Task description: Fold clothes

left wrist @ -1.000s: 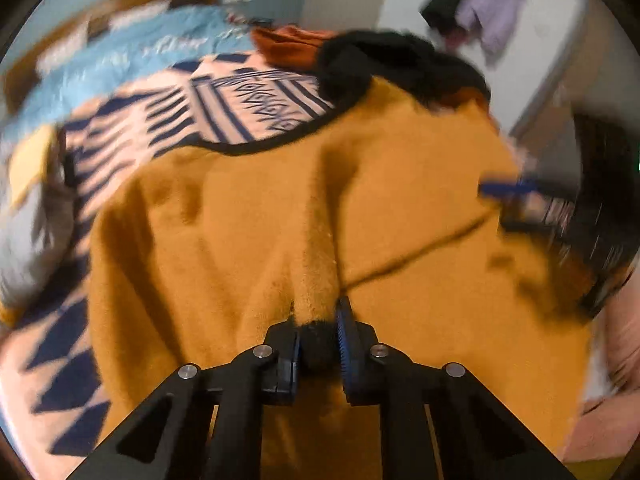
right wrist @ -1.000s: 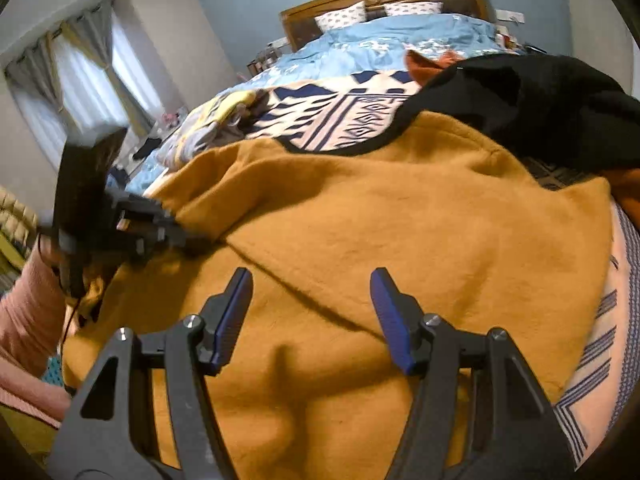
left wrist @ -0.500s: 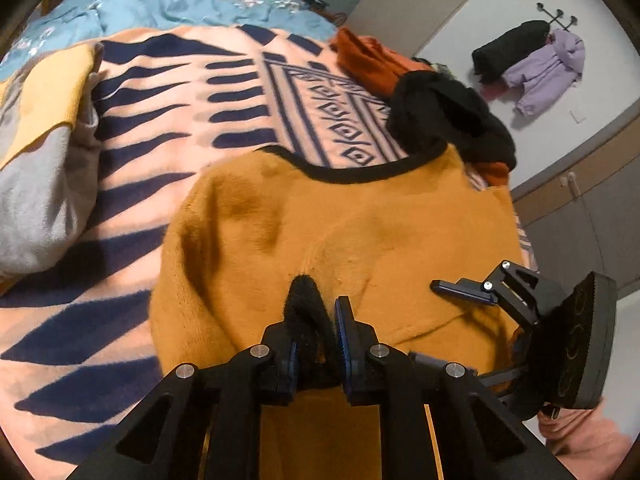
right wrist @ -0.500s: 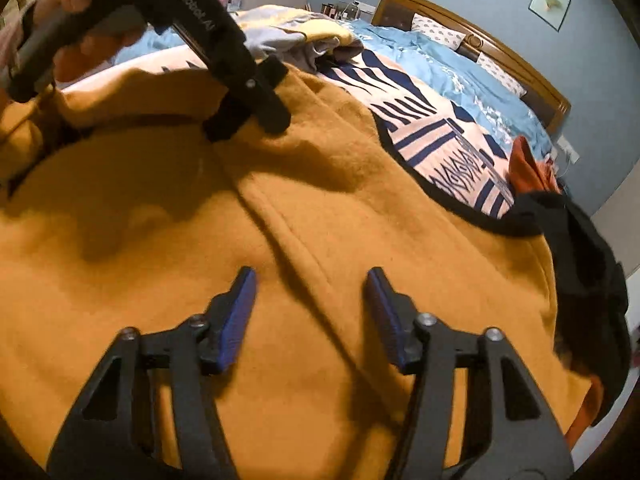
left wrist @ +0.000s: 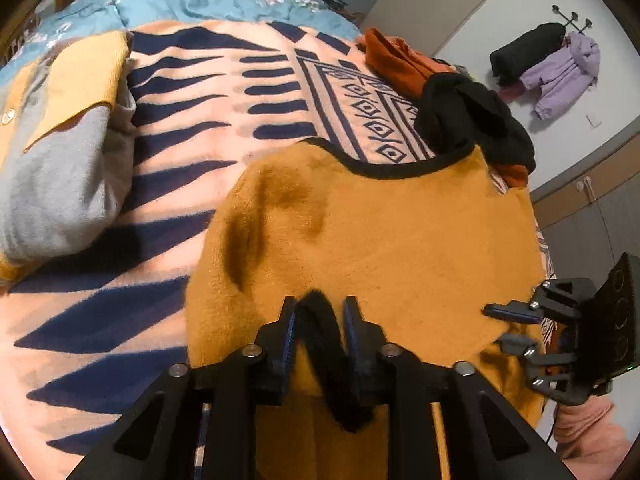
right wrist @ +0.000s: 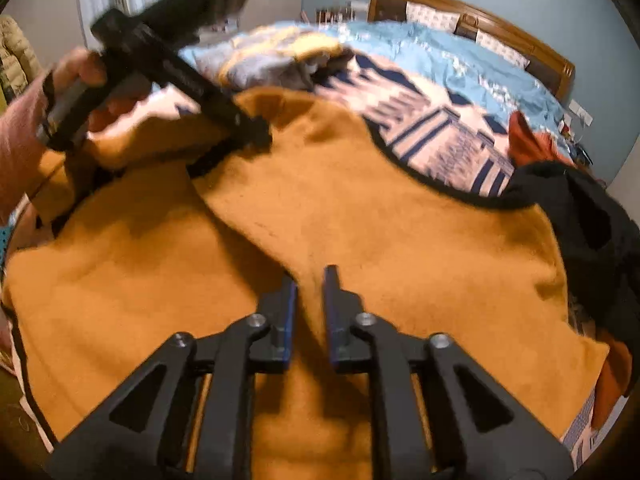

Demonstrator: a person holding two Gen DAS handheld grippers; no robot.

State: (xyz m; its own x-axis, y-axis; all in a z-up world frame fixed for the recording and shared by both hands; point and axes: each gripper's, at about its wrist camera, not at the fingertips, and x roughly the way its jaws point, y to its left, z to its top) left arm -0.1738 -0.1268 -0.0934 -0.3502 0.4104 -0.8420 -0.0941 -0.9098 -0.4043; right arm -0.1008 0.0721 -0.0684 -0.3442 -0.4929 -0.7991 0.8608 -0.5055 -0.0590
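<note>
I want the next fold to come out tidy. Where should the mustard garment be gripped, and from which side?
Probably its black-trimmed edge on the far side, coming from above: the mustard garment lies flat on the patterned blanket, and the trim marks a thin, pinchable border. The left gripper is opening around the near trim.

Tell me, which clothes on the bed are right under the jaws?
The mustard-yellow fleece with black trim. The black, orange and grey-and-yellow clothes lie farther away.

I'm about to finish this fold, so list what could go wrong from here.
1. The left gripper is opening around the black trim of the fuzzy mustard-orange garment; the edge may drop and undo the fold.
2. The right gripper is closing on a raised ridge; it may pinch several layers and drag them askew.
</note>
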